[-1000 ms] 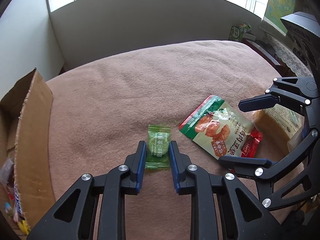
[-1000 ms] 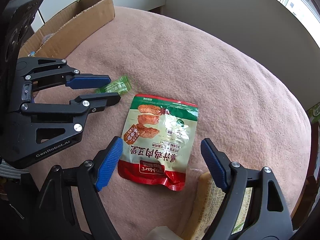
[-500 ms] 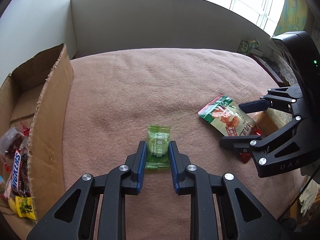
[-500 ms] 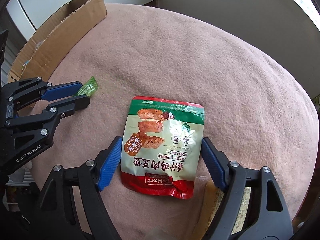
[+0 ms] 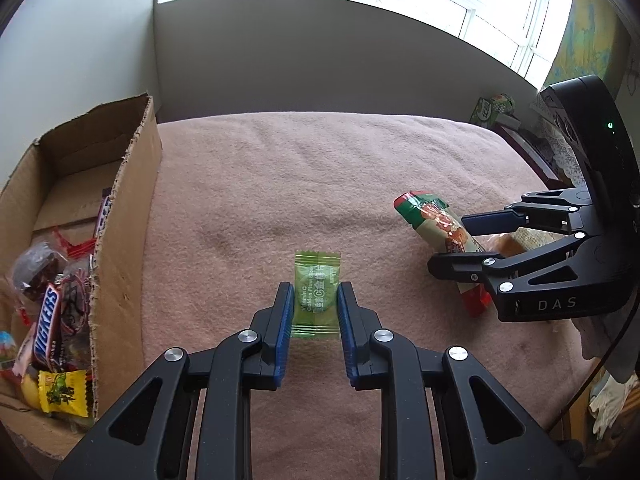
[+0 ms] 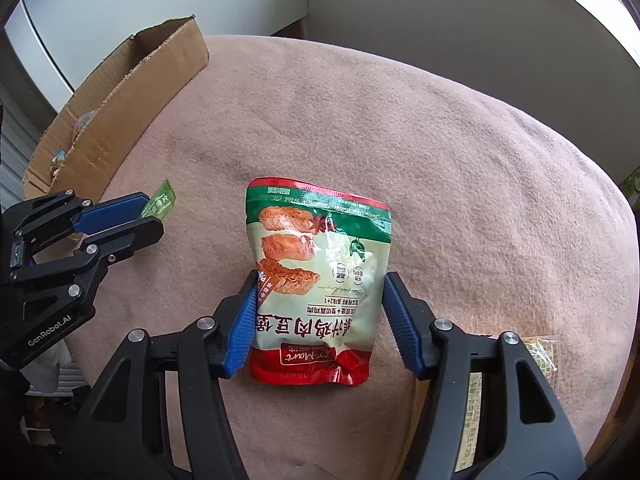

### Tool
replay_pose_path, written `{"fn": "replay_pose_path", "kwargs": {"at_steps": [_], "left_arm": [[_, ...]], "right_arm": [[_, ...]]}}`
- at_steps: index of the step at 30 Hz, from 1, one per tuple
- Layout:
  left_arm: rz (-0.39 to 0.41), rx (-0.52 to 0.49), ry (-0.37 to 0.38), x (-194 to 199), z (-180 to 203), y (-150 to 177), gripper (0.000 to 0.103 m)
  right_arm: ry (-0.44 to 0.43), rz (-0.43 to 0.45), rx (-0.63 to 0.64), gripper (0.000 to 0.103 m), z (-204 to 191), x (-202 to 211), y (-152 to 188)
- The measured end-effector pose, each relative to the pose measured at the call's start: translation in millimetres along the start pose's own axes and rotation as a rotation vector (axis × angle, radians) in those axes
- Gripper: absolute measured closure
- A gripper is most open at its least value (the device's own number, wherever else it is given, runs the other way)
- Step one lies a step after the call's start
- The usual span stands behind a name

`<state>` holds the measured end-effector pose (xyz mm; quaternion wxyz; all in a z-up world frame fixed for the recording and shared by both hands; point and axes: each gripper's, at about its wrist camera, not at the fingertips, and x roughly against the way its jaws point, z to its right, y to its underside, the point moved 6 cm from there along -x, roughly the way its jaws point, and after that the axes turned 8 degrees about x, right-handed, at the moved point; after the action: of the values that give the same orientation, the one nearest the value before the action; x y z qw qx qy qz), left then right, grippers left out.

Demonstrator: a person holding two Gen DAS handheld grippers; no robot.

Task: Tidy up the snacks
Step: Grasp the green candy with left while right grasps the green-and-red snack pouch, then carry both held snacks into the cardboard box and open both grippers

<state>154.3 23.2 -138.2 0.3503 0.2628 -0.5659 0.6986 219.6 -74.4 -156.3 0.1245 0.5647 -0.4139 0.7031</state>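
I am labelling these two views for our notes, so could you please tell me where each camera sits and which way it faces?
Left wrist: sits on the left claw, looking down along it at the green candy it grips, the cardboard box and the window beyond.
Right wrist: sits on the right claw, looking down at the snack pouch between its closing fingers.
Shared: pouch, candy, box, pink blanket, each other's claw.

The right gripper is closing around the snack pouch (left pad touching) mid-blanket; cardboard box at the far-left edge.
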Motion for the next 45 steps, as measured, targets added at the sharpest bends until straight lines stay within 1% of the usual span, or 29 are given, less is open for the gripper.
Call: {"fn": "replay_pose_path", "kwargs": {"at_steps": [7, 13, 19, 25, 28, 33, 34, 37, 38, 40, 42, 44, 45], "left_arm": [[0.044, 0.008, 0.007, 23.1, -5.1, -5.5, 0.083], [0.098, 0.041, -0.006, 48.9, -23.4, -12.6, 0.083], [0.147, 0.108, -0.041, 73.4, -59.8, -15.5, 0.083], [0.188, 0.166, -0.097, 93.7, -102.0, -12.7, 0.083], [0.195, 0.206, -0.118, 97.3, -118.7, -8.5, 0.083], [0.196, 0.240, -0.159, 101.2, -140.9, -3.2, 0.083], [0.197, 0.246, -0.166, 102.2, -144.8, -2.7, 0.083], [0.201, 0.252, -0.183, 105.1, -153.3, -3.6, 0.083], [0.207, 0.258, -0.190, 106.7, -155.7, -4.1, 0.082], [0.217, 0.275, -0.202, 108.8, -161.5, -5.8, 0.082], [0.218, 0.293, -0.196, 108.1, -166.0, -7.9, 0.073], [0.225, 0.293, -0.195, 107.7, -166.3, -10.0, 0.061], [0.226, 0.295, -0.198, 107.3, -166.3, -10.3, 0.059]], "right_arm": [[-0.017, 0.070, 0.000, 0.041, -4.5, 40.0, 0.3], [-0.041, 0.141, 0.014, 0.041, -20.3, 62.4, -23.9], [-0.072, 0.199, 0.041, 0.041, -40.3, 76.3, -57.2], [-0.140, 0.245, 0.062, 0.041, -69.2, 78.3, -103.7], [-0.142, 0.257, 0.084, 0.040, -86.2, 75.6, -123.6], [-0.152, 0.255, 0.116, 0.039, -115.0, 60.4, -153.4], [-0.160, 0.250, 0.118, 0.038, -120.8, 55.3, -158.9], [-0.183, 0.241, 0.116, 0.032, -135.6, 44.4, -171.5], [-0.186, 0.239, 0.117, 0.029, -139.6, 41.7, -174.7], [-0.179, 0.235, 0.115, 0.027, -144.4, 38.1, -178.6], [-0.177, 0.231, 0.110, 0.026, -145.9, 37.7, -179.2], [-0.186, 0.225, 0.107, 0.024, -145.5, 39.1, -176.7], [-0.186, 0.225, 0.108, 0.024, -144.7, 40.3, -175.0]]}}
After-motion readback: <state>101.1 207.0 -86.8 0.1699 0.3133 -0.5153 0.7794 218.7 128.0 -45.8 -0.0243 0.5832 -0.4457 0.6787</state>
